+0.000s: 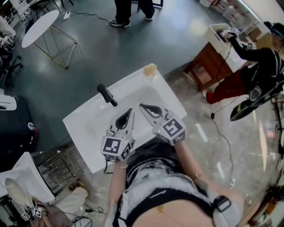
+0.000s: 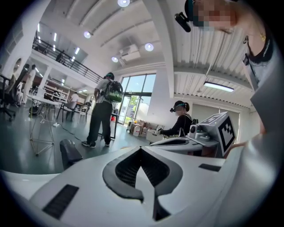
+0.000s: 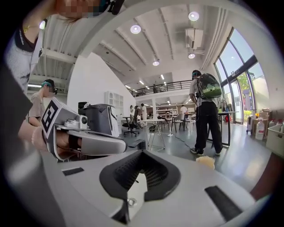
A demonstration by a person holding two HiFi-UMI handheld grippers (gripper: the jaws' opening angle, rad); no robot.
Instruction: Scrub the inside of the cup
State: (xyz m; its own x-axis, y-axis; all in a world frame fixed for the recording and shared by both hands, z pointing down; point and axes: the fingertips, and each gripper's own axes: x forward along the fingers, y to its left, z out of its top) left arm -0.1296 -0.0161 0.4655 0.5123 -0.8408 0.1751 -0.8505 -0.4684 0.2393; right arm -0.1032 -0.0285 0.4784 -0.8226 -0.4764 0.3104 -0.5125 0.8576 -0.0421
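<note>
Both grippers hover side by side over the white sink (image 1: 88,128), tips pointing at its far side. My left gripper (image 1: 130,110) is shut with nothing between its jaws; in the left gripper view its pads (image 2: 128,170) meet at the tip. My right gripper (image 1: 142,106) is also shut and empty, with its pads (image 3: 126,173) closed together. A yellowish sponge (image 1: 150,69) lies on the sink's far corner and also shows as the sponge (image 3: 205,162) in the right gripper view. No cup shows in any view.
A black faucet (image 1: 107,94) stands at the sink's far left rim. A white round table (image 1: 40,27) and a standing person (image 1: 128,11) are beyond it. Another person (image 1: 257,57) works at the right. A black case (image 1: 15,128) and a wire rack (image 1: 57,166) sit at the left.
</note>
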